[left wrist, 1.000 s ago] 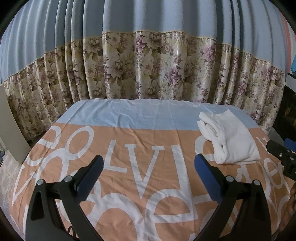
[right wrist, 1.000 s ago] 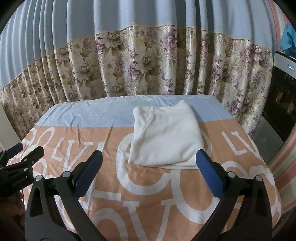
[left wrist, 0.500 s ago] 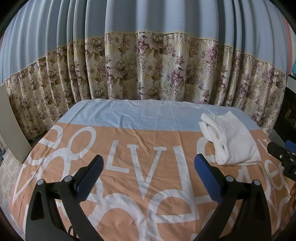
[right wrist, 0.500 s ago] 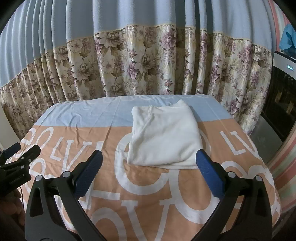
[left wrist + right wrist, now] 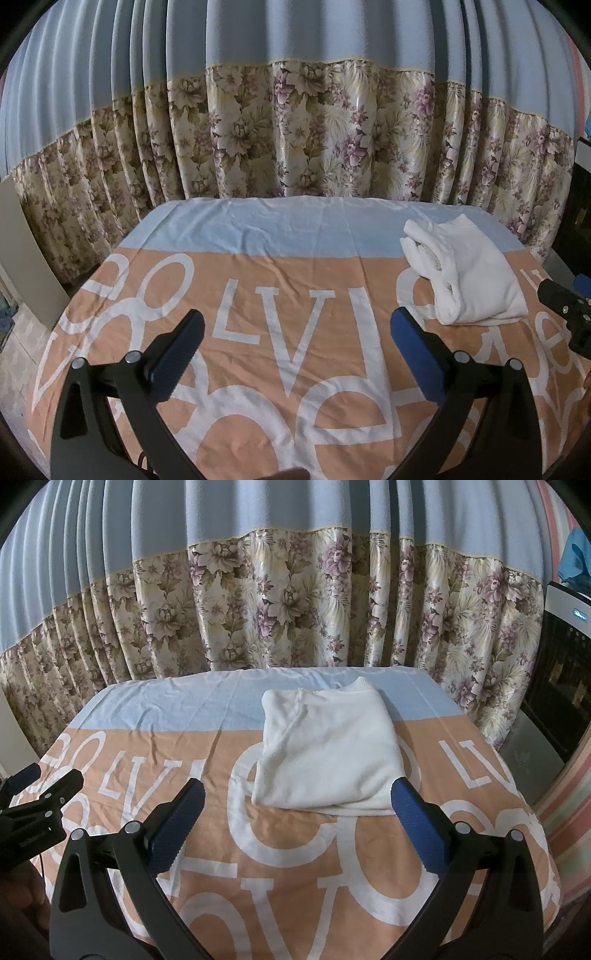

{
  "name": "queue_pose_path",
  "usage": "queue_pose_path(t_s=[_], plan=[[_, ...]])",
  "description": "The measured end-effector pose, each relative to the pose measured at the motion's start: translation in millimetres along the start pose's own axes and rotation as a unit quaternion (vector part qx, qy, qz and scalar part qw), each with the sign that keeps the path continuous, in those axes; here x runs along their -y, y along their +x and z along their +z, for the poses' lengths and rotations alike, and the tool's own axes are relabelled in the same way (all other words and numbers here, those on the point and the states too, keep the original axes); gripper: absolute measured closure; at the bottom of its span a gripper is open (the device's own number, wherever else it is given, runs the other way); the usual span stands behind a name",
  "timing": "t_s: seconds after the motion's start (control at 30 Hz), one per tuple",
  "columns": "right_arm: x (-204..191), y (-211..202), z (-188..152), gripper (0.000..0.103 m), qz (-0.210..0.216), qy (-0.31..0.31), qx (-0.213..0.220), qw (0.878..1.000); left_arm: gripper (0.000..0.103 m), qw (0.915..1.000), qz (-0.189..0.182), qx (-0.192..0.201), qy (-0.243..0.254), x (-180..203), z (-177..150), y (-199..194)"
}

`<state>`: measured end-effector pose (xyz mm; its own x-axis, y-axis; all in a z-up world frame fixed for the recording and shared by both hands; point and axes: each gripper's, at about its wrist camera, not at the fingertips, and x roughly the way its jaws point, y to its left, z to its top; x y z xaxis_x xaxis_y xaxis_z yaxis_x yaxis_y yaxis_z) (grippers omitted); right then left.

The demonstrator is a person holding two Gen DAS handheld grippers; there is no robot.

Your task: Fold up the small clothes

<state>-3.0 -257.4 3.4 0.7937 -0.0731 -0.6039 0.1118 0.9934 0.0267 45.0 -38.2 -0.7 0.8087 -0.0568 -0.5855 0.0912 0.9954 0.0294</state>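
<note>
On the table [image 5: 207, 716], under an orange-and-blue cloth [image 5: 295, 332] printed with big white letters: a white folded garment [image 5: 328, 753], lying flat toward the far right part, across the line between blue band and orange field. Seen from the left wrist, same garment [image 5: 465, 273] at right, layered folds facing left. Right tool [image 5: 295, 812] spread wide, empty, hovering just short of the garment's near edge, right blue pad [image 5: 417, 827] close by its near right corner. Left tool [image 5: 295, 343] likewise spread wide, empty, above bare lettered cloth, well left of the garment. Behind the table, a pleated curtain [image 5: 295, 590], blue above, floral below. At far right, a dark appliance [image 5: 557, 686].
</note>
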Motion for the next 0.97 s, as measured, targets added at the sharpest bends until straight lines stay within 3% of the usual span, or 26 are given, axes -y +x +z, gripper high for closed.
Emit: queue_pose_path(t_s=[0.17, 0.5, 0.97], plan=[[-0.2, 1.1, -0.2, 0.003, 0.001, -0.001, 0.000, 1.000, 0.002, 0.9998, -0.007, -0.017, -0.009, 0.2, -0.7, 6.4], [-0.3, 2.5, -2.0, 0.003, 0.002, -0.003, -0.002, 1.000, 0.002, 0.9998, 0.013, 0.008, -0.012, -5.8, -0.1, -0.9], [-0.9, 8.5, -4.0, 0.003, 0.004, -0.006, -0.007, 1.000, 0.002, 0.9998, 0.003, -0.015, -0.011, -3.6, -3.1, 7.3]])
